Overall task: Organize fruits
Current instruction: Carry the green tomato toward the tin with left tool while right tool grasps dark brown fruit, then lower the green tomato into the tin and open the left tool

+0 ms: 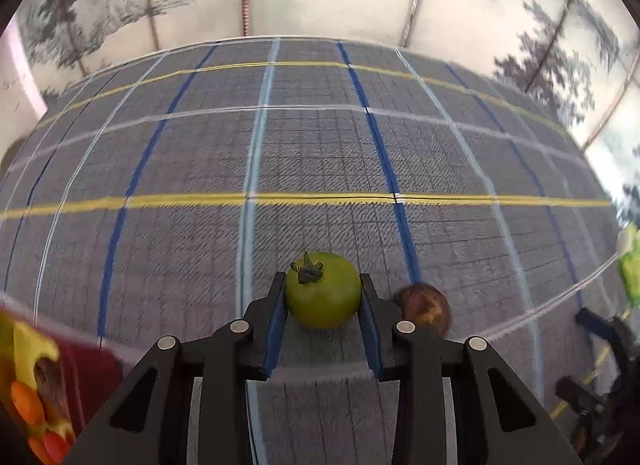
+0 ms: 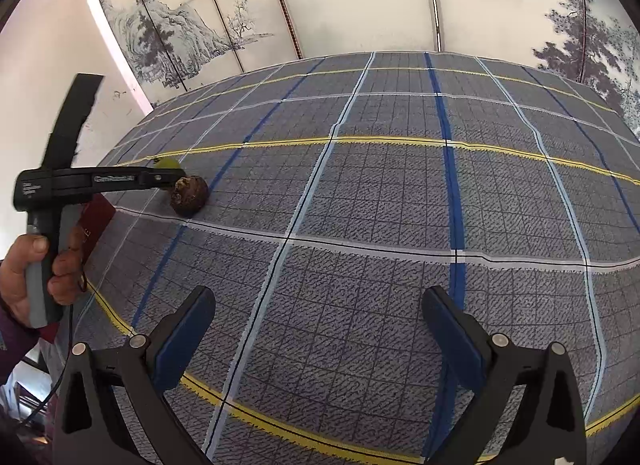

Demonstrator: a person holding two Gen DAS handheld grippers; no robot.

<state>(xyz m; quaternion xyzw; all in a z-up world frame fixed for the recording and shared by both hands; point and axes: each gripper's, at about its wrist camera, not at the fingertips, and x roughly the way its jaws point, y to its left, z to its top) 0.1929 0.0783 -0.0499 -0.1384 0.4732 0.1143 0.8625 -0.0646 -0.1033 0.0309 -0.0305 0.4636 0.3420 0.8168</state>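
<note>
Left gripper [image 1: 323,297]: pinched on a green tomato [image 1: 323,291], blue pads pressed to both its sides.
Green tomato: held at the plaid tablecloth [image 1: 320,153]; stem calyx turned up.
Brown fruit [image 1: 424,305]: seen just right of the tomato, on the cloth.
Right gripper [image 2: 318,329]: jaws spread wide, nothing between them.
Red tray [image 1: 92,377]: glimpsed at lower left, with orange and yellow pieces inside.
</note>
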